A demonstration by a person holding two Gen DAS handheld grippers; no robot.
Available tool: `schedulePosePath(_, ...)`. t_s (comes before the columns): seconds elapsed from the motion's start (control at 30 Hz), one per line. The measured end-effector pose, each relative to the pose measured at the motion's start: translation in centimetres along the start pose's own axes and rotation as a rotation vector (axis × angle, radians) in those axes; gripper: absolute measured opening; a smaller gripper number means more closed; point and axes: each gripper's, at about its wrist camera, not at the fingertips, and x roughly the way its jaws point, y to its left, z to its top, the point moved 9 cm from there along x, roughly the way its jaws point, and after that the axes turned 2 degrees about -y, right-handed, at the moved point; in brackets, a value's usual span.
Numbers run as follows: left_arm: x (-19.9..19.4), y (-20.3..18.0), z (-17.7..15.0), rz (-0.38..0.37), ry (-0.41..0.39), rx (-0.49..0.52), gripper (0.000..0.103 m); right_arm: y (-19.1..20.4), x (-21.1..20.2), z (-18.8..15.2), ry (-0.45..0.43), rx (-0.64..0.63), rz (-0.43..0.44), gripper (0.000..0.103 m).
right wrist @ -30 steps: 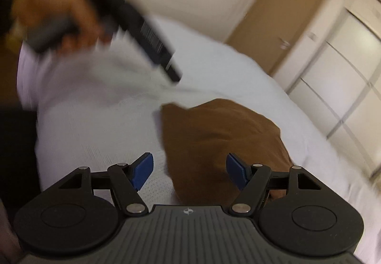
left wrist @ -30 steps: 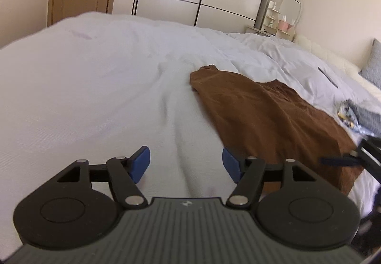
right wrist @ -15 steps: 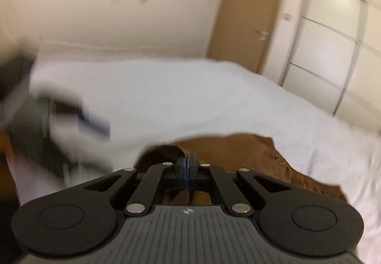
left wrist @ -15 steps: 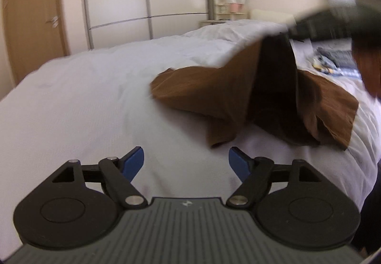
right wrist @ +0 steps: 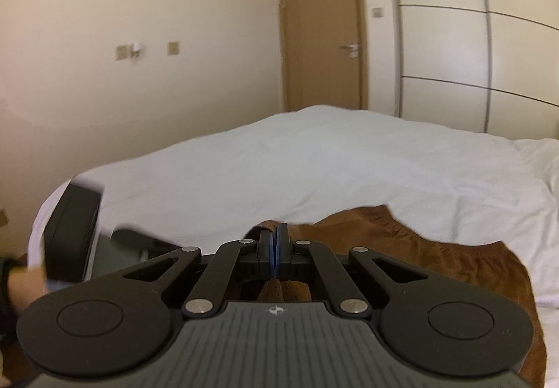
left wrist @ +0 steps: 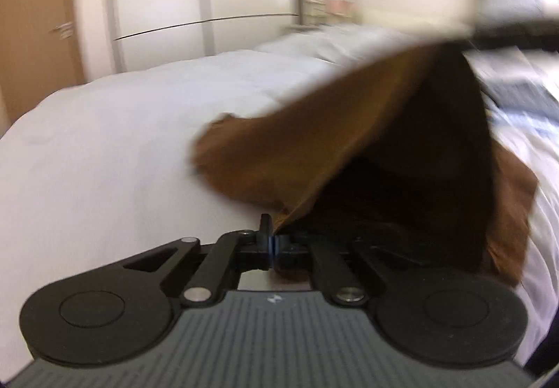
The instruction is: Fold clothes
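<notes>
Garment: a brown garment [left wrist: 314, 143], perhaps shorts with a gathered waistband, though the exact kind I cannot tell; it is partly raised above the white bed cover [left wrist: 122, 143], and the rest of it lies on the cover near the bed's edge.
Left gripper [left wrist: 270, 244]: its jaws have just been closing and now stand together on a lower edge of the brown cloth, which rises from the fingertips up to the right like a tent.
Right gripper [right wrist: 276, 248]: its jaws stand together as well, with a fold of the same cloth pinched between the blue pads; more cloth hangs below and to the right of it.
Left gripper seen from the right wrist: its dark body shows at the left side [right wrist: 73, 230], blurred, with part of a hand below it.
Step in hand: in my judgement this is the start of the fold, both edges being taken and the garment being lifted to open or straighten it.
Next move calls for: probably to pull the two held points apart so the cloth becomes flat, then to lay it on the cover and bring one half over the other.
Caution: the left view is blurred, so how deep the cloth sits in that grip I cannot say; a shallow grip may slip when the cloth is stretched.
</notes>
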Motion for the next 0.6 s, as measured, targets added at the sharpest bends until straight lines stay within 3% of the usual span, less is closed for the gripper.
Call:
schedulePosePath(0.03, -0.9, 1.5, 0.0, 0.037, -0.003, -0.026, 0.000, 0.6, -0.2, -0.4, 0.008, -0.009, 0.010, 0.001)
schedulePosePath(0.1, -3.0, 4.3, 0.0, 0.109, -0.007, -0.067, 0.000, 1.9, -0.9, -1.9, 0.043, -0.033, 0.021, 0.021)
schedulePosePath(0.2, -6.1, 8.5, -0.6, 0.236, 0.011, -0.094, 0.000, 2.6, -1.9, -4.4, 0.079, -0.026, 0.010, 0.036)
schedulePosePath(0.27, -6.9, 10.1, -1.6, 0.268, 0.038, -0.120, 0.001, 2.8, -2.1, -6.3, 0.106, -0.009, -0.006, 0.037)
schedulePosePath(0.43, -5.9, 10.5, -3.5, 0.265, 0.107, -0.110, 0.002, 3.8, -2.3, -10.2, 0.184, -0.015, -0.027, 0.038)
schedulePosePath(0.53, -4.8, 10.8, -4.4, 0.270, 0.120, -0.126, 0.005, 5.1, -2.7, -11.6, 0.223, -0.035, -0.027, 0.042)
schedulePosePath(0.6, -5.2, 11.2, -5.2, 0.273, 0.122, -0.130, 0.013, 5.7, -2.8, -12.1, 0.241, -0.016, -0.024, 0.042)
